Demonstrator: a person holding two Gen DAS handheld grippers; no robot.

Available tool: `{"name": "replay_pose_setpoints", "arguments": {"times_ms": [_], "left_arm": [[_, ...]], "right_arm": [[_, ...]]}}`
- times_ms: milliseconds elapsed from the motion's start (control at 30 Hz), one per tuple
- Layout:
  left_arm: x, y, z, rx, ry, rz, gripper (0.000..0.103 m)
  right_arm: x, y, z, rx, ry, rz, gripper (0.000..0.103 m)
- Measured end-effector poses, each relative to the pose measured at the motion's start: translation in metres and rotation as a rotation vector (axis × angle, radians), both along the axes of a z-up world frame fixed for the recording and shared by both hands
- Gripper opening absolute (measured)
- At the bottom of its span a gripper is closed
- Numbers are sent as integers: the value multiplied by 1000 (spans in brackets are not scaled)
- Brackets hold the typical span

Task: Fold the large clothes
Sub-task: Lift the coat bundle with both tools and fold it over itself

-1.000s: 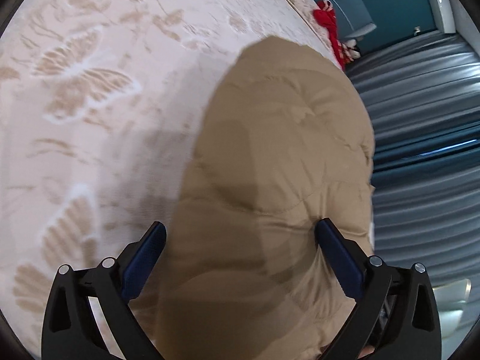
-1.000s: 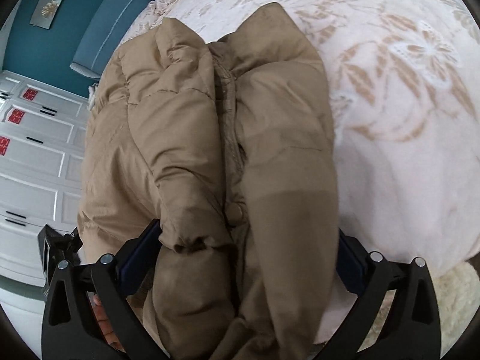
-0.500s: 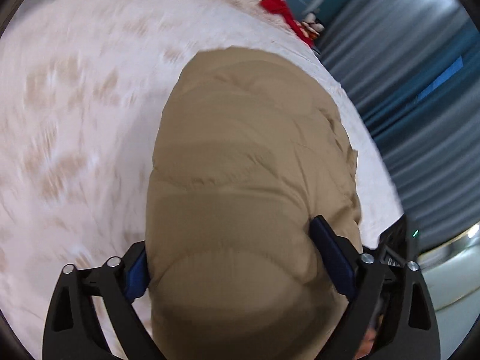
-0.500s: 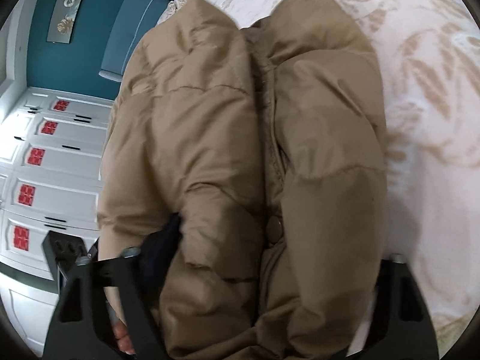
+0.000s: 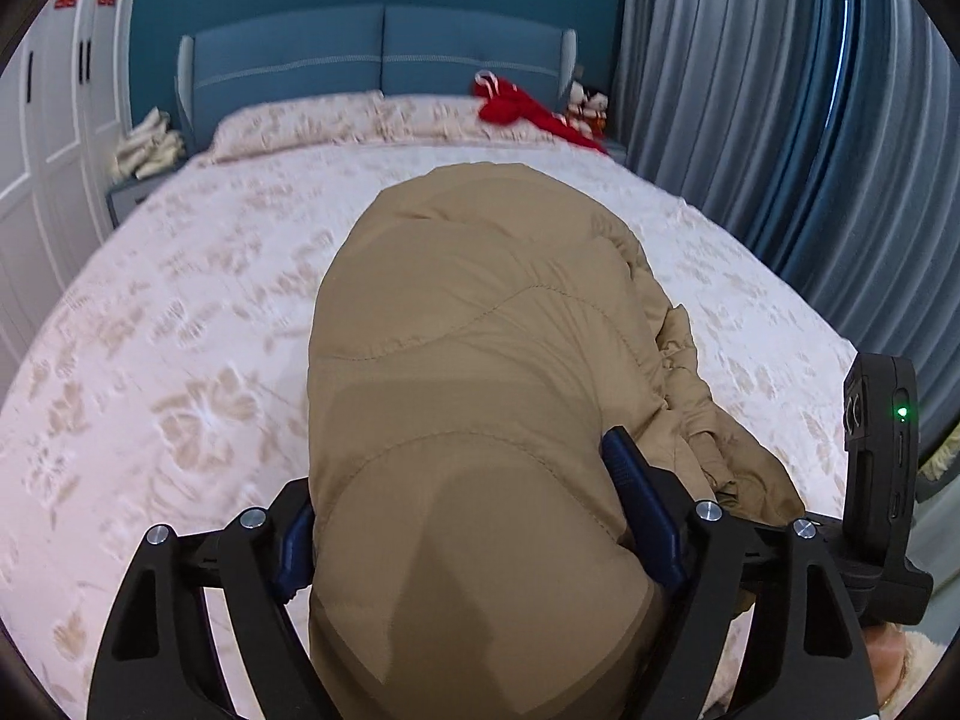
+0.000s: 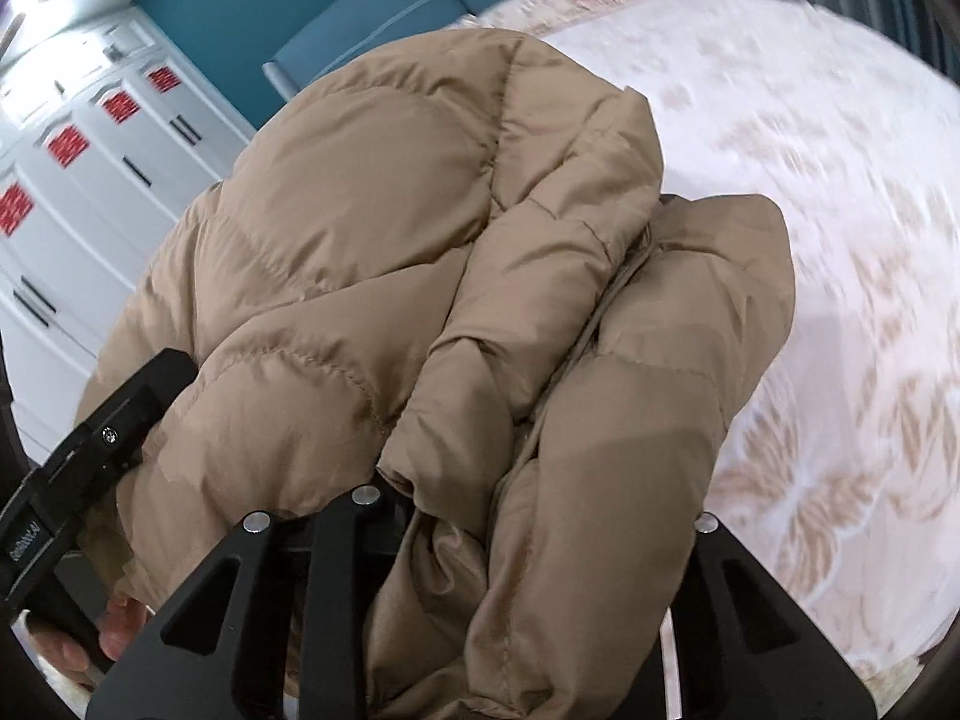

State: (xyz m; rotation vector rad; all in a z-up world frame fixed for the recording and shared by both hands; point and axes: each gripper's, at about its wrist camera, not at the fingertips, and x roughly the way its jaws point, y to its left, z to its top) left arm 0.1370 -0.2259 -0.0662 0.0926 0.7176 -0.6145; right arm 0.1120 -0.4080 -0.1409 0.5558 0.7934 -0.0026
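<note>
- Bed (image 5: 180, 324): the largest surface, floral cover spread flat; it serves as my folding table, and I judge the fold is to be laid down on it.
- Jacket (image 5: 480, 360): a tan puffer, bunched and doubled, its bulk resting on the bed near the foot edge while the near end rises into both my grippers. In the right wrist view two padded lobes (image 6: 600, 276) lie side by side with the front opening running between them, so a lengthwise fold looks already made.
- Left gripper (image 5: 480, 516): spread wide, because the quilted roll is thick; one blue pad (image 5: 636, 498) presses the jacket's right flank, the other is half buried on the left. I am grasping the jacket.
- Right gripper (image 6: 522, 540): clamped on a gathered fold of the jacket; cloth hides the fingertips, so the exact gap is unclear, but padding fills it.
- Red item (image 5: 516, 111): by the headboard, well apart, not involved.
</note>
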Motion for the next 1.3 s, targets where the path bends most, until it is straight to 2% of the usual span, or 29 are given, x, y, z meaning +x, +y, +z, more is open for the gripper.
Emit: {"name": "replay_pose_setpoints", "arguments": {"times_ms": [233, 367, 633, 833, 1300], "left_arm": [[31, 32, 12, -49, -28, 50, 80], [58, 50, 9, -71, -28, 82, 80], [113, 78, -24, -82, 0, 137, 80], [139, 94, -53, -102, 16, 165, 80], [152, 115, -99, -119, 18, 179, 80]], "right_arm": [[26, 20, 23, -95, -30, 50, 26], [61, 37, 29, -143, -35, 83, 26], [127, 64, 3, -201, 14, 132, 26], [158, 78, -15, -244, 43, 158, 26], [176, 87, -50, -277, 89, 181, 28]]}}
